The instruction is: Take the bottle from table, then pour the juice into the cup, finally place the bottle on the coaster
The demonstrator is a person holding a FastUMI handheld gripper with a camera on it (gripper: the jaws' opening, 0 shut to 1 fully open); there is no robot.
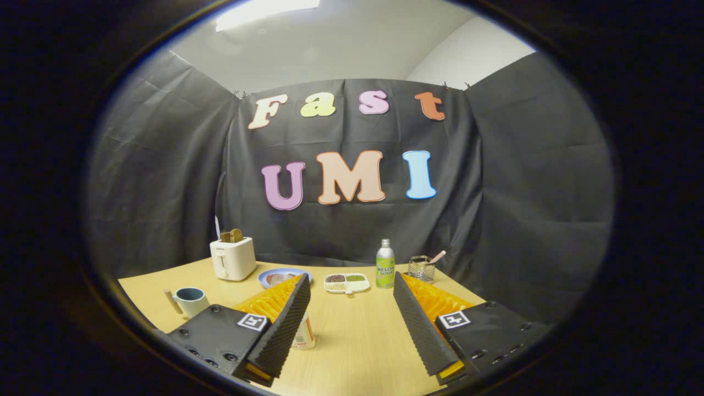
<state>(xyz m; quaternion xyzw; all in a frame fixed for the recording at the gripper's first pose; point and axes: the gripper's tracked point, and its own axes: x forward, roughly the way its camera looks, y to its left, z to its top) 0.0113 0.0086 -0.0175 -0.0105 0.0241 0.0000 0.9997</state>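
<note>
While we are holding the gripper (352, 324) wide open and empty above the table (357, 352), we are looking past its fingers (286, 324) at everything laid out around the melon soda bottle (385, 264), our landmark. Nearest to us, well short of the bottle and half hidden behind the left finger, one small container (304, 335) is standing. Farther out and well left of the bottle, one blue-grey cup (191, 301) is sitting near the table edge. Just left of the bottle one divided snack tray (346, 282) is lying, then one blue plate (280, 276), then one white toaster (233, 257) holding toast. Just right of the bottle, one wire holder (421, 269) is standing, close enough that we are judging it the main hazard: a wide approach could clip it or the tray. We cannot make out a coaster. Pinching too high on the bottle's smooth body could tip it.
</note>
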